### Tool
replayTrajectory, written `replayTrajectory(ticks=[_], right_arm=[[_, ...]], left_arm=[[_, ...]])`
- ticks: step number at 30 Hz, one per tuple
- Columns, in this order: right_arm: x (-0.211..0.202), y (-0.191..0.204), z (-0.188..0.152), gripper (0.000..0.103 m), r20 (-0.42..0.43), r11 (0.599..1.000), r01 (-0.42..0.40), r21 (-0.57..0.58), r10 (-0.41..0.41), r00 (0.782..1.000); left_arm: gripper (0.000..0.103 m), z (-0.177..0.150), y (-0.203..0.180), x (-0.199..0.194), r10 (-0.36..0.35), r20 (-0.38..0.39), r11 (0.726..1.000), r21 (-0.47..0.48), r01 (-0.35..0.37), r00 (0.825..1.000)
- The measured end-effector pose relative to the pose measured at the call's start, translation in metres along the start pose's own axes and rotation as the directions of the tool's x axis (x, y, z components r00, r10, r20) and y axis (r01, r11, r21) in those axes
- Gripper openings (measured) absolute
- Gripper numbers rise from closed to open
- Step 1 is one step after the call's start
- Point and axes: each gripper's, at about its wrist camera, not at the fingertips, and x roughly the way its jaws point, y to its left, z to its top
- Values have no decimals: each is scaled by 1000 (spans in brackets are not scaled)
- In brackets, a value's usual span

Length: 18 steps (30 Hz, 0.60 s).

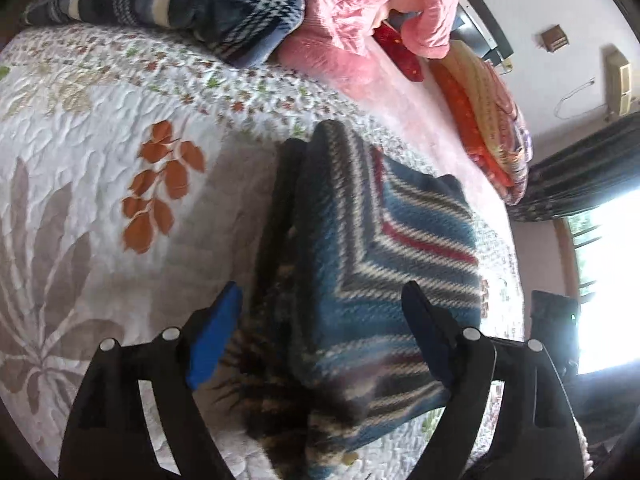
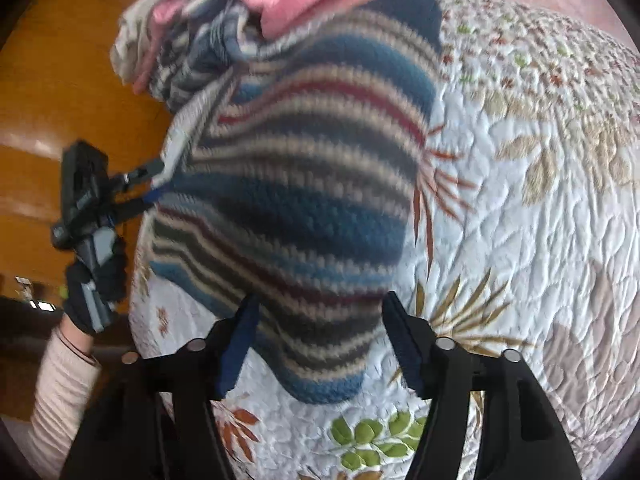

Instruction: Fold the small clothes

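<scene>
Item: striped knit garment (image 2: 296, 184), lying on the quilted bedspread (image 2: 520, 220) near the bed's left edge, long axis running near to far.

Right gripper (image 2: 320, 344): jaws wide, holding nothing, straddling the garment's near end, which lies straight ahead between the fingers.

Left gripper (image 1: 320, 332): jaws wide, empty, hovering over the fringed end of the garment; in the right wrist view it sits at the garment's left edge, held by a gloved hand (image 2: 90, 280).

Judgement: both are equally close; the right is lined up for the near hem.

Striped knit garment (image 2: 296, 200) on quilted bedspread (image 2: 520, 220), right tongs (image 2: 320, 344) spread wide above.
</scene>
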Motion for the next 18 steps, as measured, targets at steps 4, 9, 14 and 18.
replayTrajectory(ticks=[4, 9, 14, 18], right_arm=[[-7, -12, 11, 73, 50, 997, -53, 52, 51, 997], [6, -32, 31, 78, 87, 978, -157, 140, 146, 985], [24, -41, 47, 92, 133, 956, -225, 187, 202, 970], [51, -46, 59, 95, 110, 938, -269, 218, 251, 962]], left_arm=[[87, 0, -5, 20, 33, -73, 998, 52, -29, 997], [87, 1, -1, 45, 14, -132, 997, 76, -4, 991], [88, 5, 3, 67, -3, -154, 997, 80, 15, 988], [88, 7, 4, 77, -8, -174, 996, 90, 24, 985]])
